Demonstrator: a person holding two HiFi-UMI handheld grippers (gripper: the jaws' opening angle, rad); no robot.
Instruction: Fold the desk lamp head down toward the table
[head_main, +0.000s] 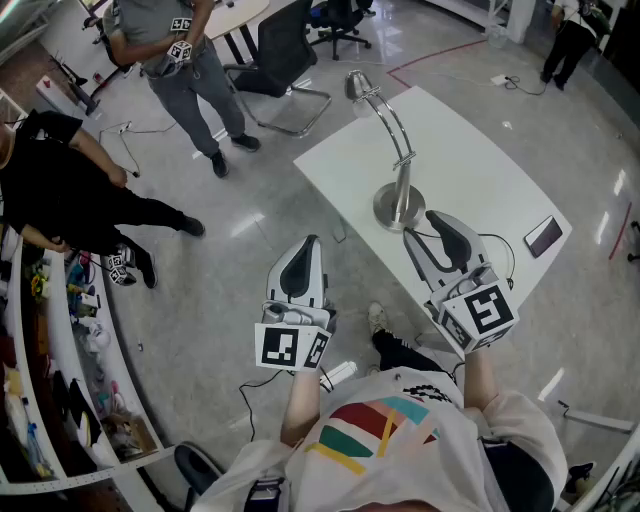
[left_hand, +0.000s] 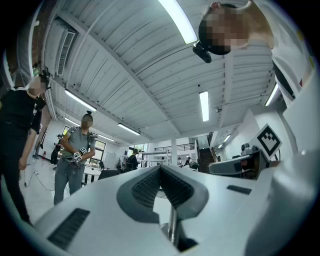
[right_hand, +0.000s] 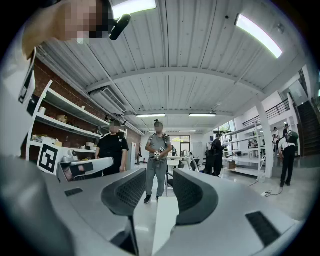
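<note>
The desk lamp stands upright on the white table (head_main: 480, 170). Its round metal base (head_main: 398, 208) is near the table's front edge. The curved arm (head_main: 395, 130) rises to the lamp head (head_main: 358, 85) at the far side. My right gripper (head_main: 418, 222) is open, just in front of the base and not touching it. In the right gripper view the right gripper (right_hand: 160, 175) shows a gap between its jaws, with the table's strip (right_hand: 164, 220) below. My left gripper (head_main: 311, 242) hangs over the floor left of the table. In its own view the left gripper (left_hand: 160, 170) is shut on nothing.
A dark phone-like slab (head_main: 543, 236) and a thin cable (head_main: 503, 252) lie on the table's right part. A black chair (head_main: 280, 60) stands beyond the table. Two people (head_main: 180, 60) (head_main: 70, 190) are on the floor at left, by shelves (head_main: 40, 380).
</note>
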